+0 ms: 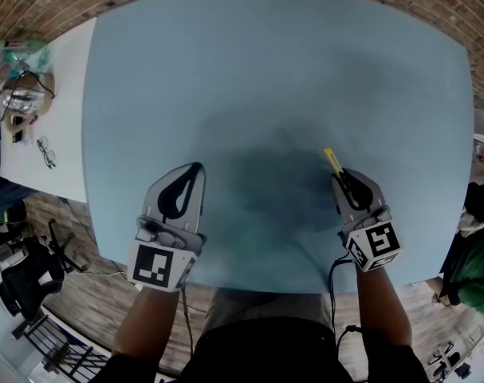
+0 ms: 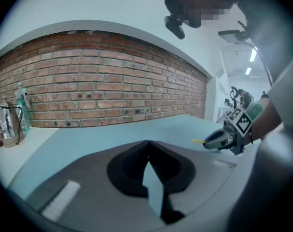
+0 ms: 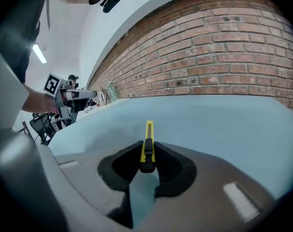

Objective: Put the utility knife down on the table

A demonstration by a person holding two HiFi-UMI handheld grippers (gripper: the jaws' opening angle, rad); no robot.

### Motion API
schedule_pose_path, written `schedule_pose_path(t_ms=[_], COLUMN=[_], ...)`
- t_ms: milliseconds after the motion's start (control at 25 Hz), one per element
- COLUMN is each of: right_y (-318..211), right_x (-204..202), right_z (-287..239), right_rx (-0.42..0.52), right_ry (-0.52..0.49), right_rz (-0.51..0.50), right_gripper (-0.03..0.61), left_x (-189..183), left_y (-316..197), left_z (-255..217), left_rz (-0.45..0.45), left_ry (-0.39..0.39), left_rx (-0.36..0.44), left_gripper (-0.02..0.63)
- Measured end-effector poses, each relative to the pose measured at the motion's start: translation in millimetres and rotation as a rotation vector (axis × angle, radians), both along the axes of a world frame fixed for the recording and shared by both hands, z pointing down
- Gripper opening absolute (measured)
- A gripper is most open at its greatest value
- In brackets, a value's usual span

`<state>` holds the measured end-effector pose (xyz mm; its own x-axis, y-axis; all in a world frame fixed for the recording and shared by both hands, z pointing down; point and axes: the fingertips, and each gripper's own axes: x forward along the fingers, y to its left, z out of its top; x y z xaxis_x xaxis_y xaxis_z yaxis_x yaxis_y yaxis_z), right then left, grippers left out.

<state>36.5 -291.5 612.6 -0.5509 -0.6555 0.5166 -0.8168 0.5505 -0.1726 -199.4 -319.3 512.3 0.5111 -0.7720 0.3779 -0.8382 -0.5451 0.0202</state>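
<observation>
A yellow utility knife [image 3: 147, 144] with a black slider is clamped between the jaws of my right gripper [image 3: 147, 151], its tip pointing forward over the light blue table [image 3: 209, 124]. In the head view the knife [image 1: 334, 163] sticks out ahead of the right gripper [image 1: 345, 180] at the table's near right. My left gripper [image 1: 195, 168] rests at the near left with its jaws closed and nothing in them; in its own view the left gripper [image 2: 147, 146] shows the tips touching. The right gripper [image 2: 218, 139] with the knife's yellow tip [image 2: 198, 141] appears at the right there.
A white side table [image 1: 42, 134] at the left carries glasses, a bottle and a metal kettle [image 2: 4, 124]. A brick wall [image 3: 223, 57] runs along the table's far edge. Cables and gear lie on the floor at the lower left.
</observation>
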Motion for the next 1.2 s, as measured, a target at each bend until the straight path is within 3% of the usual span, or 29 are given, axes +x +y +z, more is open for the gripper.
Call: schedule_pose_path(t_ms=[320, 720, 920, 1200], right_y=[1, -4, -3, 4], right_x=[-5, -4, -5, -5], right_z=[13, 17, 20, 15], right_rx=[-0.027, -0.056, -0.082, -0.070], right_ry=[0.059, 0.071, 0.077, 0.091], right_rz=[-0.024, -0.006, -0.012, -0.013], right_gripper=[0.074, 0.078, 0.143, 0.150], left_x=[5, 11, 10, 11], left_y=[-2, -1, 1, 8], left_z=[-1, -5, -10, -16], left_rz=[-0.026, -0.014, -0.005, 0.004], left_ry=[0.039, 0.029, 0.019, 0.020], left_rx=[-0.028, -0.020, -0.014, 0.004], left_gripper=[0.002, 0.002, 0.002, 0.002])
